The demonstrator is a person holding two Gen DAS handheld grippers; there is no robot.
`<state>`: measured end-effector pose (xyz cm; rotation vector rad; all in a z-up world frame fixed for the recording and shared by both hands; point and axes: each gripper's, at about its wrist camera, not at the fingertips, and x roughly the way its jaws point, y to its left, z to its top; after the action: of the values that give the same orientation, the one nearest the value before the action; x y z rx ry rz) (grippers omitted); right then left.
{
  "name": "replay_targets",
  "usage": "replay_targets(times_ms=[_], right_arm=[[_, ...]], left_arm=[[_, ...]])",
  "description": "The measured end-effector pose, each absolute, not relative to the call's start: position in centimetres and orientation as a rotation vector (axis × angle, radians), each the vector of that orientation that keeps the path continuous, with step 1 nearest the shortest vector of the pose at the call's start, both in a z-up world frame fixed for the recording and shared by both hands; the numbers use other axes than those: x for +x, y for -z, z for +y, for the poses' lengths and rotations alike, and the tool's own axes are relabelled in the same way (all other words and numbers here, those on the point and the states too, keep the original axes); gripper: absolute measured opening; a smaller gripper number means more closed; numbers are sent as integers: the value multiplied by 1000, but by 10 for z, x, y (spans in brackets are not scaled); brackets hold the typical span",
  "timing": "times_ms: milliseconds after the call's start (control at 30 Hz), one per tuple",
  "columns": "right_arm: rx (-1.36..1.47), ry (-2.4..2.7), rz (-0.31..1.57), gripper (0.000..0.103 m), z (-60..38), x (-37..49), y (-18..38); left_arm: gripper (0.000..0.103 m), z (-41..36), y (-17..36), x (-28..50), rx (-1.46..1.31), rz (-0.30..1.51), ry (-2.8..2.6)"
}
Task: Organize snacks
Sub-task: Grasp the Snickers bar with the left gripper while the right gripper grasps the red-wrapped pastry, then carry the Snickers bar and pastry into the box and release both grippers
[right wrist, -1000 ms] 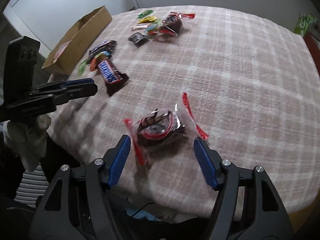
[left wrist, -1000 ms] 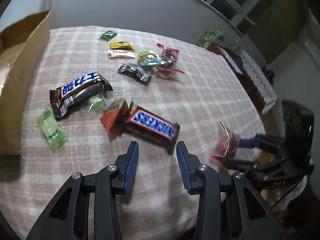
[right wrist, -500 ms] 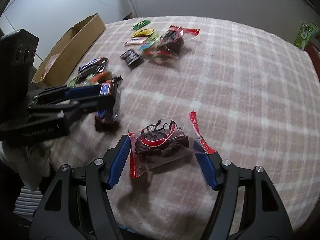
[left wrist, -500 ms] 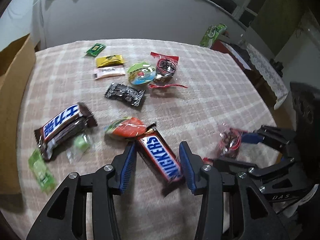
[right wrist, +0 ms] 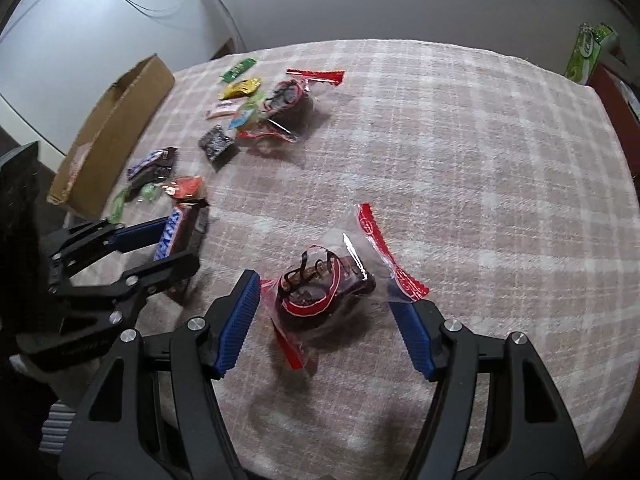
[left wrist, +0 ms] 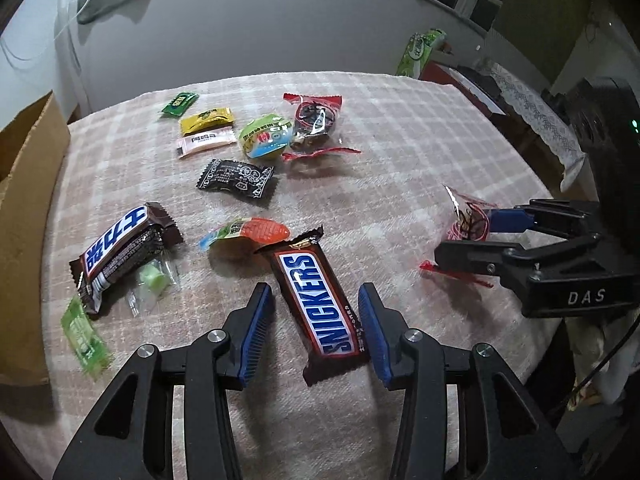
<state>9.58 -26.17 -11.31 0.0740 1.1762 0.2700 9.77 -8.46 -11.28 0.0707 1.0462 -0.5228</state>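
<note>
Two grippers work a plaid-covered table [left wrist: 420, 152] strewn with sweets, and we read the scene from left to right. At the far left edge stands an open cardboard box [left wrist: 28, 208], the likely home for the snacks. Just beside it lie a green wafer packet [left wrist: 85, 338], a blue-and-brown chocolate bar [left wrist: 120, 254] and a small clear-wrapped green candy [left wrist: 152, 280]. Farther back we see a loose cluster: a green sachet [left wrist: 180, 103], a yellow packet [left wrist: 206, 119], a pink stick [left wrist: 206, 142], a black wrapper [left wrist: 237, 179], a round green-lidded cup [left wrist: 266, 136] and a red-edged clear bag [left wrist: 316, 124]. An orange jelly pack [left wrist: 250, 231] rests touching the far end of the Snickers bar [left wrist: 320, 304].

Our left gripper [left wrist: 316, 320] straddles that bar at the near edge, its blue pads apart on either side and not yet pressing the wrapper. To the right, our right gripper [right wrist: 324, 312] brackets a red-trimmed cake bag [right wrist: 326, 284], jaws wide apart, the right pad under the bag's crimped red seal.

The risks, as we judge them: the Snickers bar lies slightly askew between the pads, so closing could twist it or pinch only slack wrapper and let it slide out. On the right, the pad may catch just the loose film, leaving the cake dangling or dropping over the near table edge.
</note>
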Motion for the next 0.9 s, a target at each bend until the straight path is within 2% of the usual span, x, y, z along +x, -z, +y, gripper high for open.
replay_targets(times_ms=[167, 333, 533, 600, 900], right_arm=[[68, -256, 1173, 69, -258, 102, 114], [12, -253, 1153, 65, -247, 103, 114], [-6, -273, 1145, 61, -247, 104, 112], [18, -278, 1142, 54, -252, 104, 111], [2, -308, 1136, 53, -249, 101, 110]], left_arm=[[41, -88, 114, 100, 65, 1037, 516], [28, -86, 115, 103, 70, 1019, 507], [27, -75, 115, 100, 48, 1024, 517], [27, -73, 115, 99, 37, 1023, 520], [27, -79, 113, 88, 84, 994, 526]])
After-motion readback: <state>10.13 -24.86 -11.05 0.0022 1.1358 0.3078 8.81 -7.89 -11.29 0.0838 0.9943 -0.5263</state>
